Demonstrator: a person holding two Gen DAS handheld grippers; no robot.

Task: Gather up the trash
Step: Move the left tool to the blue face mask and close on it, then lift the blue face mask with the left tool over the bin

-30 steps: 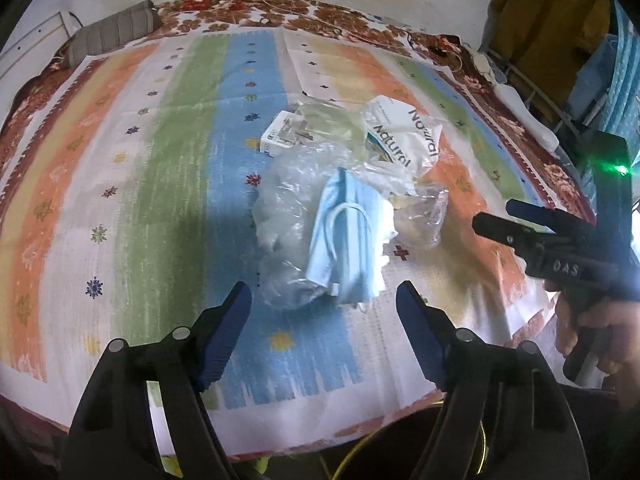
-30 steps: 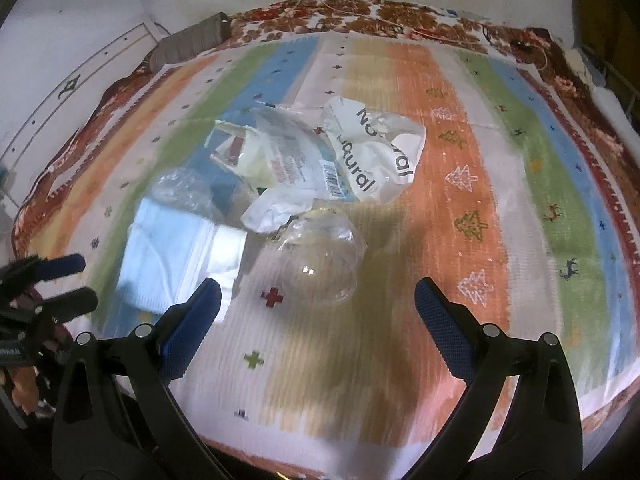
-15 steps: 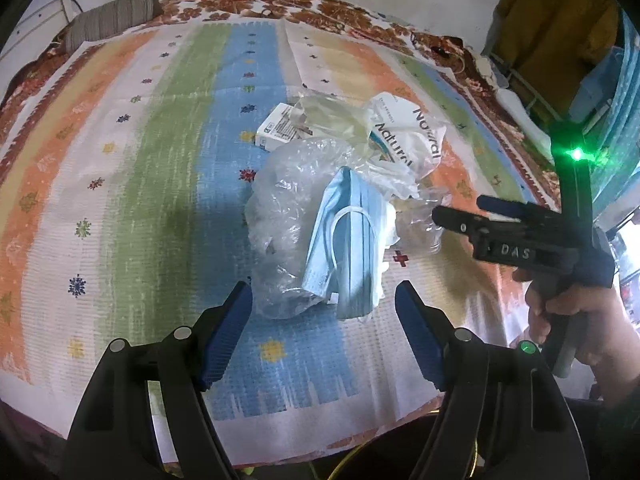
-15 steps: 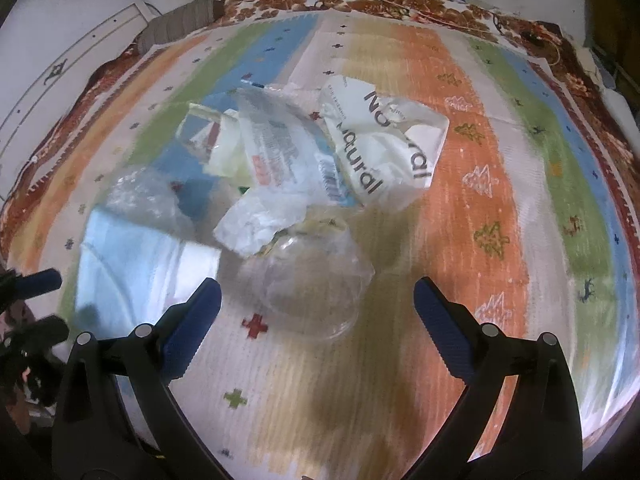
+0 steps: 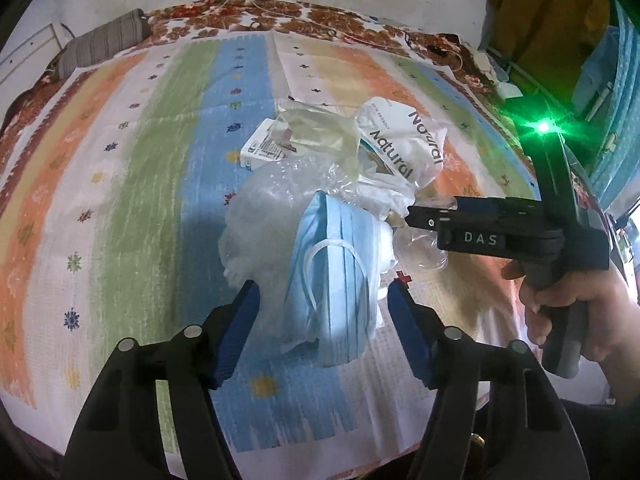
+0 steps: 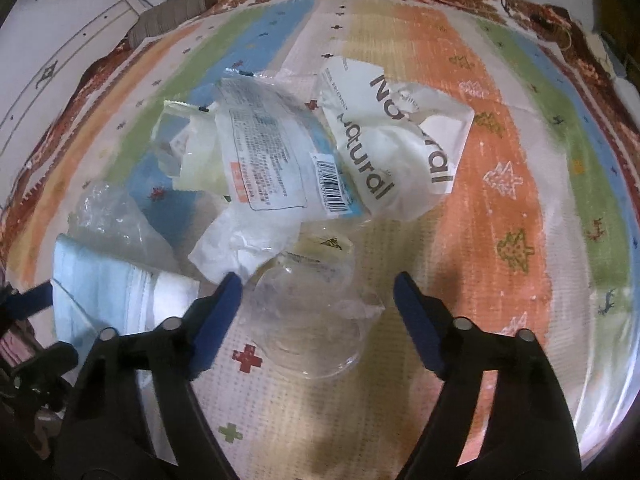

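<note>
Both claws have just been closing, gripping nothing: left gripper [image 5: 322,300] straddles the blue mask [image 5: 332,280], right gripper [image 6: 318,292] the clear cup [image 6: 312,320] beside it; press lower before you squeeze.

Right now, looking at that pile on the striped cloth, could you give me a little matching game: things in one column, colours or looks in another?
Things:
1. face masks
2. crumpled bag
3. cup
4. cross on the cloth

Looks:
a. red
b. clear plastic
c. pale blue
d. white, printed "Natural"

Pairs: 1-c, 2-d, 3-b, 4-a
</note>
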